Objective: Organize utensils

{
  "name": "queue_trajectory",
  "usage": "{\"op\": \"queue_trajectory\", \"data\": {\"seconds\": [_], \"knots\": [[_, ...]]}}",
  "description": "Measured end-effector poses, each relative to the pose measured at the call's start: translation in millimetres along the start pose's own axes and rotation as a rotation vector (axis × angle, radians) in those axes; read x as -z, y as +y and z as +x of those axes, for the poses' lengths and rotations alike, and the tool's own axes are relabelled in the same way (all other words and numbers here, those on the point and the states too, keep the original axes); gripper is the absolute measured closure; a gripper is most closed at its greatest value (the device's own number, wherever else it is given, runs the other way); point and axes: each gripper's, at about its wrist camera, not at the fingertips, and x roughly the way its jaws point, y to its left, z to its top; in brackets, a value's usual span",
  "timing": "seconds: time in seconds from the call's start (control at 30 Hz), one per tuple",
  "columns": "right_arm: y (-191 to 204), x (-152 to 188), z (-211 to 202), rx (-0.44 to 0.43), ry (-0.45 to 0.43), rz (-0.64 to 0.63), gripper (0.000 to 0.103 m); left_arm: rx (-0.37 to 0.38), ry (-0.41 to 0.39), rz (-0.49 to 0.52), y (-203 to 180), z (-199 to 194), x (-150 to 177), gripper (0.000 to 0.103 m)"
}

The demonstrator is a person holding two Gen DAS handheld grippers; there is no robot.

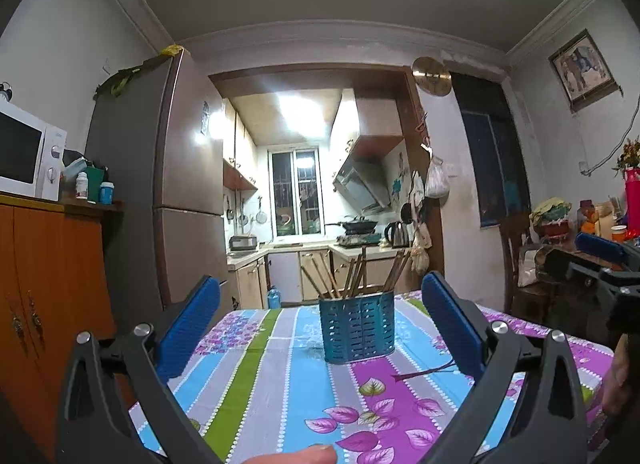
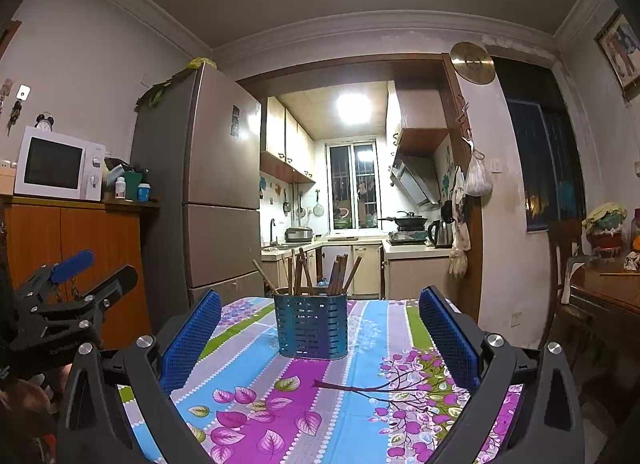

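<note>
Left claw (image 1: 320,320) and right claw (image 2: 320,324) — both spread wide, blue ribbed pads apart, nothing held between them. Each hangs above the near part of the bench (image 2: 360,404), which is covered by a striped cloth printed with purple leaves and blossoms. Straight ahead of both claws, well apart from the pads, stands the blue slotted plastic utensil holder (image 1: 357,330), upright on the cloth toward the far end. From it rise the brown wooden chopsticks (image 1: 352,272), leaning at loose angles in 2 clusters; their exact count cannot be told. No loose utensil shows anywhere on the visible cloth. Judged from this layout, the task is either near its end — every visible chopstick already stands in the holder — or the sticks are yet to be sorted; which of the 2 applies cannot be settled from these views.
</note>
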Motion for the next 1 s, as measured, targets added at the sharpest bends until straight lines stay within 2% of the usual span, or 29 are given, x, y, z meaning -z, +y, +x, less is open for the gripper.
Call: {"op": "queue_trajectory", "data": {"seconds": [0.4,0.77,1.0], "knots": [[4,0,4,-0.014,0.017,-0.012,0.004,-0.03,0.04,0.002,5,6,6,0.005],[6,0,7,-0.018,0.03,-0.019,0.004,-0.015,0.056,0.006,6,10,6,0.006],[4,0,10,-0.009,0.039,-0.026,0.004,-0.036,0.143,-0.014,12,25,11,0.005]]}}
